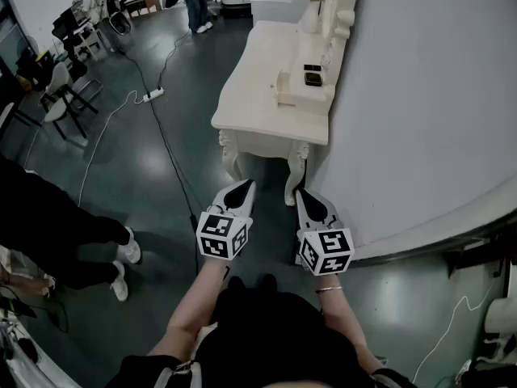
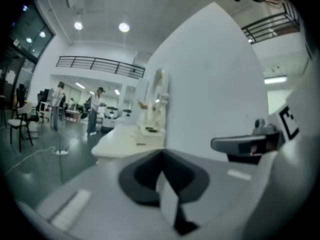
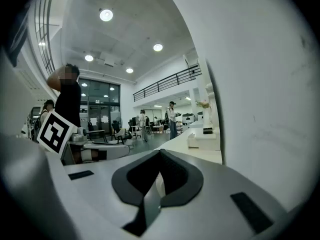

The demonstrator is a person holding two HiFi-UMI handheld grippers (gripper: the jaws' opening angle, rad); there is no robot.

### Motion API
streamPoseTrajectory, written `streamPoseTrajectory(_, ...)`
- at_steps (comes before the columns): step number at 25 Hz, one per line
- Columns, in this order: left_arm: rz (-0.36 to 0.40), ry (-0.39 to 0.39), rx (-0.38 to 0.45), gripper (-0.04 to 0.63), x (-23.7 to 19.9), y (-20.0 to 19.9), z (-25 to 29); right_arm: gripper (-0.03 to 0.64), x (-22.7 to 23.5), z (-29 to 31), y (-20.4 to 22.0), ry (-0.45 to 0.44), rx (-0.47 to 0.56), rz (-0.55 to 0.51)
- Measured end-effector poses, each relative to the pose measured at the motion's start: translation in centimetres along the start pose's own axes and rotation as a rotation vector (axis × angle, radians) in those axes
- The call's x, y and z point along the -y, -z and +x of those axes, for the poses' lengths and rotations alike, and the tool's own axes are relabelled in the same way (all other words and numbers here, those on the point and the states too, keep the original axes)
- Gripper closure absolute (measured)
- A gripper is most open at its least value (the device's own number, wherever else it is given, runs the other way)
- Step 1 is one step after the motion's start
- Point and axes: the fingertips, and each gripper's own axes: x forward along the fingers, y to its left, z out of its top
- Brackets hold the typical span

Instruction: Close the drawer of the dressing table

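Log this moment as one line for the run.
stage: before contact | left hand-held gripper: shut, empty | right hand-held gripper: shut, empty | dressing table: ahead, untouched

1. Seen from above, the dressing table [image 1: 266, 79] hides its front; no drawer can be made out.
2. Its mirror frame [image 1: 343, 6] is cut off by the head view's top edge.
3. A small dark object [image 1: 313, 75] on the tabletop box [image 1: 300, 95] is too small to identify.
4. A bystander [image 1: 56, 233] at the left edge is cropped to dark trousers and white shoes [image 1: 129, 253].
5. Distant figures [image 2: 95, 116] in the left gripper view are too small to make out.
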Motion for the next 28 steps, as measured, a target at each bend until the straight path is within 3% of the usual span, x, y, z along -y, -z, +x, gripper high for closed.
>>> streamPoseTrajectory(15,-0.026,-0.023,0.009,0.589,-0.2,0.3,0.9,0.612,0.2,0.3,0.6,-0.044,-0.003,0.049)
streamPoseTrajectory(22,-0.008,-0.014,0.007,0.589,-1.6,-0.5,4.1,0.612,0.0,2.8,0.8,-0.08,-0.013,0.056)
streamPoseTrajectory(28,-0.013,-0.003,0.002,0.589,-5.1,-0.9,8.6,0.612,2.2,7.3,0.8,-0.043,-0.032,0.073)
